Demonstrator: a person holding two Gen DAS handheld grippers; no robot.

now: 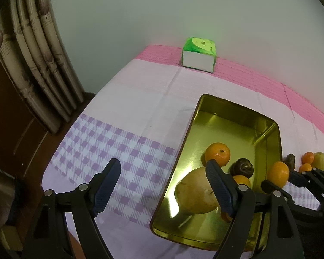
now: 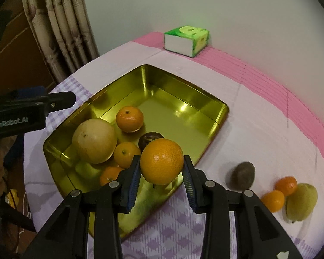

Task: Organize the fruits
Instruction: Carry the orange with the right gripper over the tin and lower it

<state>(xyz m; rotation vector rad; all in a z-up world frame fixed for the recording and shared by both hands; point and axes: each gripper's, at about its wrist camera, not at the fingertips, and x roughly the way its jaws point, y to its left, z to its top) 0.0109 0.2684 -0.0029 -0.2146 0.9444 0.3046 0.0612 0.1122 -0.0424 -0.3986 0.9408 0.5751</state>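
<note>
Six oranges show in all: three lie inside the gold tin (image 2: 218, 116), namely one toward its middle (image 2: 129, 118), one beside the big fruit (image 2: 126, 154) and one at its near edge (image 2: 110, 176); one sits between the right gripper's fingers (image 2: 162, 161); two rest on the tablecloth (image 2: 259, 129) near its right edge (image 2: 286, 185) (image 2: 273, 200). There are two dark brown fruits, one in the tin (image 2: 150, 139) and one on the cloth (image 2: 243, 176). One large pale pear (image 2: 95, 141) lies in the tin, one small yellow-green fruit (image 2: 301, 201) on the cloth. One green tissue box (image 2: 185, 40) stands at the far edge.
</note>
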